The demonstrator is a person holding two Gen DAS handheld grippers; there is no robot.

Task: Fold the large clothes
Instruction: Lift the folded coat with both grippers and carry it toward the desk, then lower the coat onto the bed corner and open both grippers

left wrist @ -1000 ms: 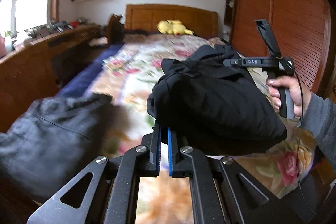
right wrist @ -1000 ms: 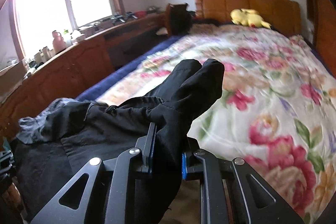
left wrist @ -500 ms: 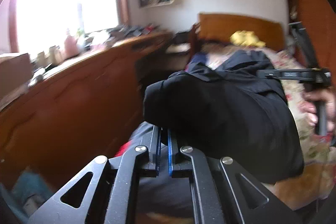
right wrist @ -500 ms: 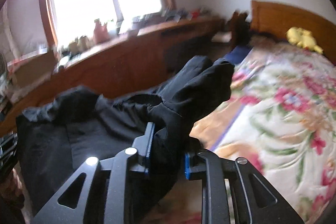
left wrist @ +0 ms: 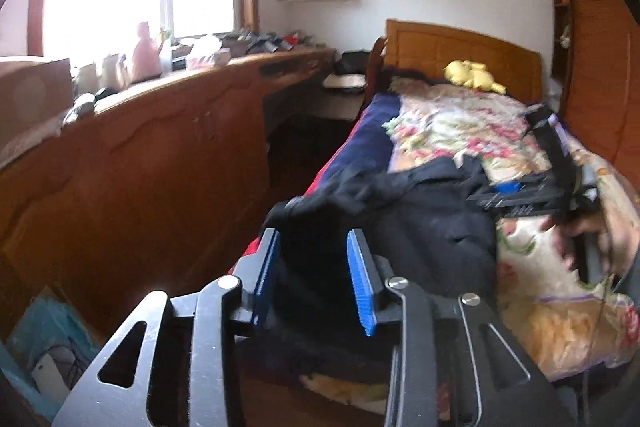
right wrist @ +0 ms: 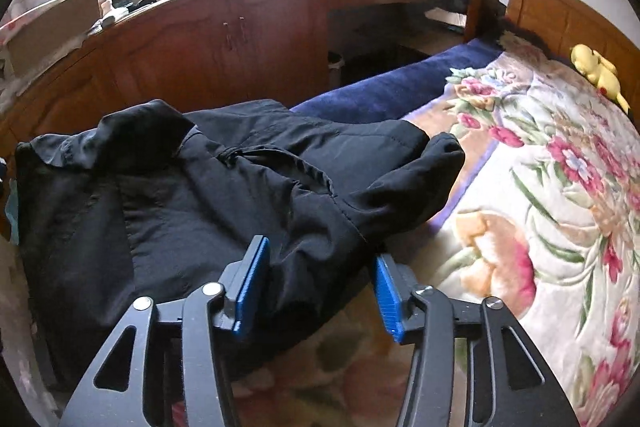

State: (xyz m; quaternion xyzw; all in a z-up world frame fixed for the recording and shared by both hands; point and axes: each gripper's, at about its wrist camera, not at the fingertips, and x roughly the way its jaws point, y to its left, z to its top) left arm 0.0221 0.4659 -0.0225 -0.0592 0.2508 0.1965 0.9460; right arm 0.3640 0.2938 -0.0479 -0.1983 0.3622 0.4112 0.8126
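A folded black jacket [right wrist: 208,195] lies on the near left corner of the bed, over the floral quilt [right wrist: 560,211], with one sleeve end [right wrist: 424,171] sticking out toward the headboard. My right gripper [right wrist: 320,281] hovers at the jacket's near edge, its jaws opening; black cloth lies between the blue pads, which stand clear of it. In the left wrist view the same jacket [left wrist: 420,227] fills the middle. My left gripper [left wrist: 316,275] is opening too, with the jacket's edge between its parted pads. A hand [left wrist: 588,239] holds the right gripper's handle at the right.
A long wooden cabinet [right wrist: 240,35] with a cluttered top runs along the left under the bright window. A yellow plush toy [right wrist: 596,71] rests by the wooden headboard [left wrist: 460,51]. A blue blanket [right wrist: 392,91] edges the bed. A wardrobe [left wrist: 600,67] stands at the right.
Both grippers, shut on the jacket earlier, carried it leftward and down to the bed's corner, then parted their jaws. The jacket now rests flat on the quilt.
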